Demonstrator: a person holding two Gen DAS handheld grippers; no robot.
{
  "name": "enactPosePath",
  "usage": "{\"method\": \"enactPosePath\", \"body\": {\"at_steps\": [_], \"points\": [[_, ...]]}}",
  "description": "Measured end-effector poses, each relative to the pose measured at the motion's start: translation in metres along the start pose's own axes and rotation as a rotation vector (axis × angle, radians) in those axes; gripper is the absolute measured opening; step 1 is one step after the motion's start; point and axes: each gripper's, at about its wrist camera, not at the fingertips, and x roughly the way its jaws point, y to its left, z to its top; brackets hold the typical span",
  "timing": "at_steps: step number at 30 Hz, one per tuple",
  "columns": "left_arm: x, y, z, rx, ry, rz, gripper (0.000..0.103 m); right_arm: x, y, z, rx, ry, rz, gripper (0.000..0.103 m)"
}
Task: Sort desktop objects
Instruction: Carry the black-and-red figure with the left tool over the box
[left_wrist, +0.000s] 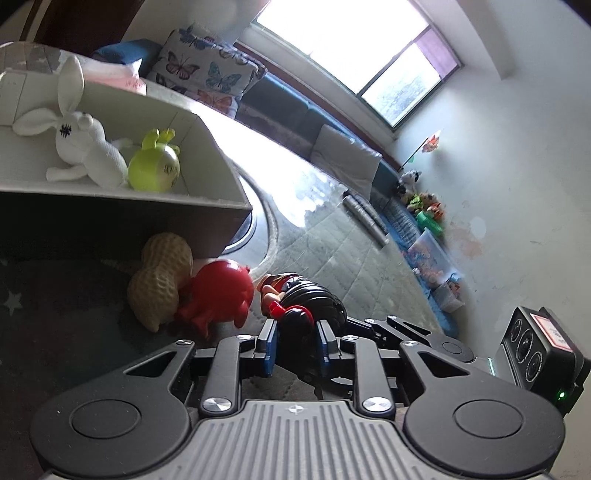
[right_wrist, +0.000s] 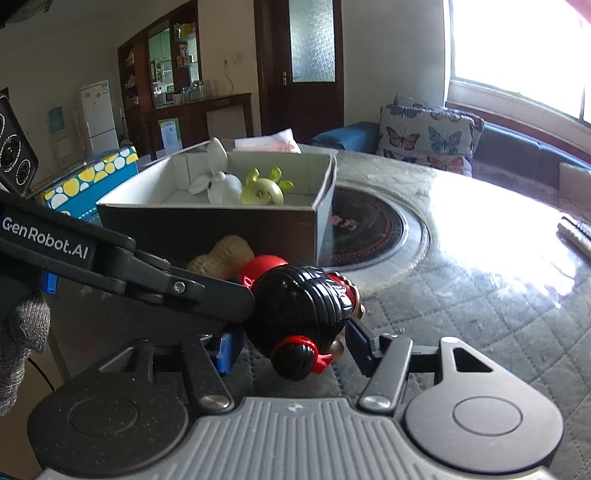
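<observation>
A black-haired doll with red hair ties (left_wrist: 299, 299) (right_wrist: 303, 314) lies on the quilted table cover. My left gripper (left_wrist: 295, 343) has its blue pads on either side of the doll's head and looks shut on it. My right gripper (right_wrist: 291, 343) is open around the same doll, its pads apart from it. A red toy (left_wrist: 218, 291) (right_wrist: 262, 266) and a peanut toy (left_wrist: 162, 277) (right_wrist: 225, 254) lie beside the doll against a cardboard box (left_wrist: 207, 210) (right_wrist: 221, 221). The box holds a white rabbit (left_wrist: 81, 147) (right_wrist: 218, 181) and a green toy (left_wrist: 155, 166) (right_wrist: 264, 190).
A round black hotplate (right_wrist: 369, 229) is set in the table past the box. A rolled sheet (left_wrist: 365, 218) lies near the table's far edge. A sofa with a butterfly cushion (right_wrist: 428, 136) stands behind. The left gripper's arm (right_wrist: 110, 266) crosses the right wrist view.
</observation>
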Motion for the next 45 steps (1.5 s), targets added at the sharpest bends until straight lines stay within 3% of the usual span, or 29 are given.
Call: {"method": "enactPosePath", "body": {"at_steps": [12, 22, 26, 36, 45], "points": [[-0.049, 0.0, 0.03, 0.024, -0.179, -0.011, 0.023, -0.007, 0.028, 0.057, -0.111, -0.133, 0.021, 0.059], [-0.089, 0.043, 0.076, -0.024, -0.317, 0.061, 0.024, 0.039, 0.067, 0.119, -0.182, -0.195, 0.098, 0.059], [-0.091, 0.07, 0.092, -0.073, -0.331, 0.098, 0.024, 0.072, 0.078, 0.14, -0.172, -0.157, 0.145, 0.059], [-0.066, 0.128, 0.099, -0.219, -0.242, 0.175, 0.025, 0.144, 0.084, 0.146, -0.138, 0.044, 0.223, 0.059], [-0.068, 0.142, 0.107, -0.282, -0.259, 0.207, 0.027, 0.169, 0.093, 0.151, -0.134, 0.073, 0.228, 0.061]]}}
